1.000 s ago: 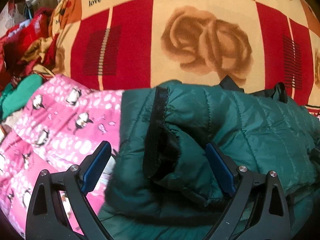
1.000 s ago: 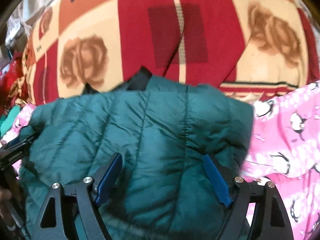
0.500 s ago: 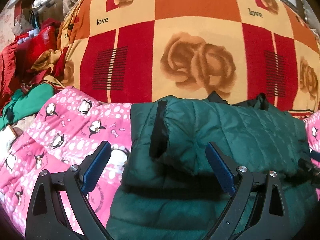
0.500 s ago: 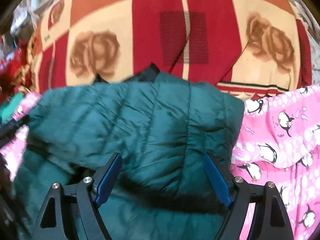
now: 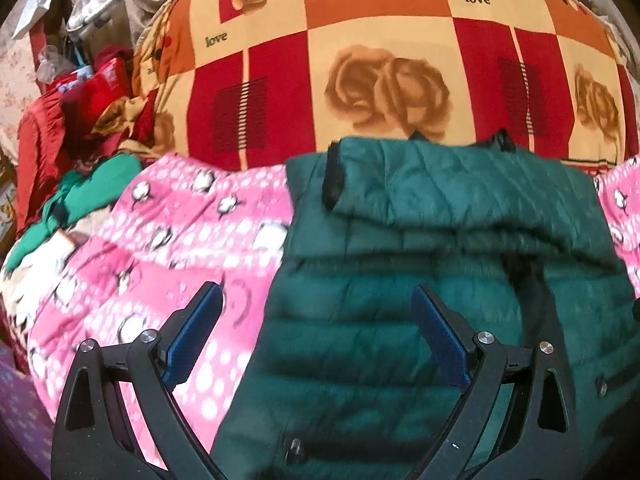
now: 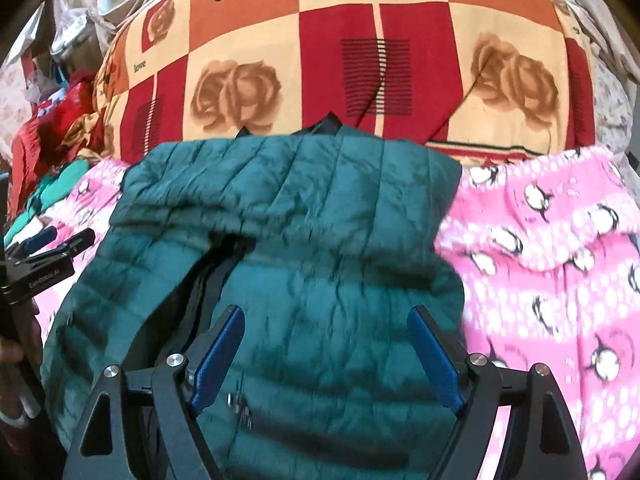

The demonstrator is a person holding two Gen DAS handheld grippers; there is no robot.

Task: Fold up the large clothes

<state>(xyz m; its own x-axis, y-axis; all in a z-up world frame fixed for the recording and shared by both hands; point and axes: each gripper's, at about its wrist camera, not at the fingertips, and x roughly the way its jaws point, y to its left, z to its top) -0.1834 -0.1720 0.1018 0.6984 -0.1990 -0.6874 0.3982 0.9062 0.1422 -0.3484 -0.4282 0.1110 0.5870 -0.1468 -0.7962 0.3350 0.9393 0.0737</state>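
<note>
Spread across the far part of the bed, a checked rose blanket (image 5: 380,60) in red, orange and cream. Nearer, over the bed's near part, a pink penguin-print cover (image 6: 552,264). Lying on that cover, a dark green quilted jacket (image 6: 304,208), top part folded down over the body, black zipper showing below the fold. Piled at the bed's left edge, red and green clothes (image 5: 88,152). Above the jacket, left gripper (image 5: 316,336) and right gripper (image 6: 324,356), both jaws wide open, gripping nothing.
</note>
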